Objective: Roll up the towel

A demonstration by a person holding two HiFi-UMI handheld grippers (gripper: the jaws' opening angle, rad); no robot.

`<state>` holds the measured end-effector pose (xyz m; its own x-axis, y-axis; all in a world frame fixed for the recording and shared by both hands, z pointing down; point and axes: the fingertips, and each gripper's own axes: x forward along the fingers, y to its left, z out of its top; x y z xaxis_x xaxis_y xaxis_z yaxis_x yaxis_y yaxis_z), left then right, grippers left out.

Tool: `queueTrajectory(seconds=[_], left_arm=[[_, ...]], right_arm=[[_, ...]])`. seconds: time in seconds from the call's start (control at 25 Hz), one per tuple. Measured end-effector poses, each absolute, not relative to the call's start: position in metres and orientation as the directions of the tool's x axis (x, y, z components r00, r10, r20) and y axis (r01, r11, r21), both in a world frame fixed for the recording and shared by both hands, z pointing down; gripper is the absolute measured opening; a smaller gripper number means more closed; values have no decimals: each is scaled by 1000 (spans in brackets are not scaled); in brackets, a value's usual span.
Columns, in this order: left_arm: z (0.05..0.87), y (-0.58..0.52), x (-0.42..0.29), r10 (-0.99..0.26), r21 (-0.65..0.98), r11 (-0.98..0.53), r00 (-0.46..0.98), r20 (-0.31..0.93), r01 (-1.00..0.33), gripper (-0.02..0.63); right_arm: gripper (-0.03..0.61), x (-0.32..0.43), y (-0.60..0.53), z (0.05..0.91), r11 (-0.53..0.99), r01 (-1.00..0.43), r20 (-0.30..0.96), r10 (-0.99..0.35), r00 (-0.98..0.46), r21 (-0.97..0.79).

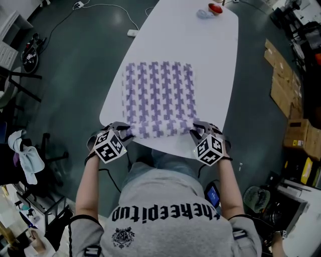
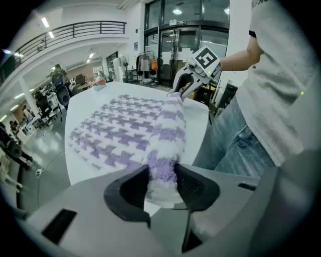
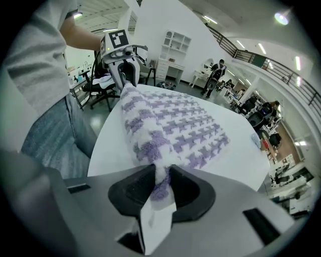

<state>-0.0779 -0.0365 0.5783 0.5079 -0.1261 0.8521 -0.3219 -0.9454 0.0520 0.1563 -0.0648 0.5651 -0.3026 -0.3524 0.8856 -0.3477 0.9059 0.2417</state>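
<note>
Fleecy purple-and-white checked cloth, the towel [image 1: 159, 98] lies spread on the white table [image 1: 215, 55], with its near edge at the table's rim in front of the person. The left gripper [image 1: 122, 131] is clamped on the near left corner and the right gripper [image 1: 200, 131] on the near right corner. I judge the towel light, thick and limp: it will sag between the two grips and bunch rather than bend cleanly. The corners of the near edge look like the right places to hold, so that the roll starts even across its width. The head view shows the whole outline, square to the table, and a small red object [image 1: 215, 8] well apart at the far end. Only the gripper views show the pile squeezed between the pads, and the held edge raised in a plump ridge running from one gripper to the other.
</note>
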Motion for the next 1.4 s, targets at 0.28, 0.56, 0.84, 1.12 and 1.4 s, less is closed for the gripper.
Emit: queueTrajectory(seconds=[0.28,0.56,0.84,1.12,1.4], left_arm=[[582,-75,-83,-145,60,-930,511,847,-363,146],[576,-104,-100,-187,51,-908,512,838,-416,146],[583,-132,-96,-230,23,-885,481,846,-465,146],[596,-147,-93,-241,31,-864,468,850,-502,145],[573,-142,-91,-287,-36,-883,478,830,-467,153]], right_arm=[[80,153,-102,562,890,-369,868,-388,-309,266],[80,140,-124,558,878,-378,861,-415,-295,294],[80,144,-154,568,864,-389,859,-437,-268,319],[78,147,-165,587,873,-386,877,-409,-251,297],[80,146,-162,560,842,-456,836,-453,-310,288]])
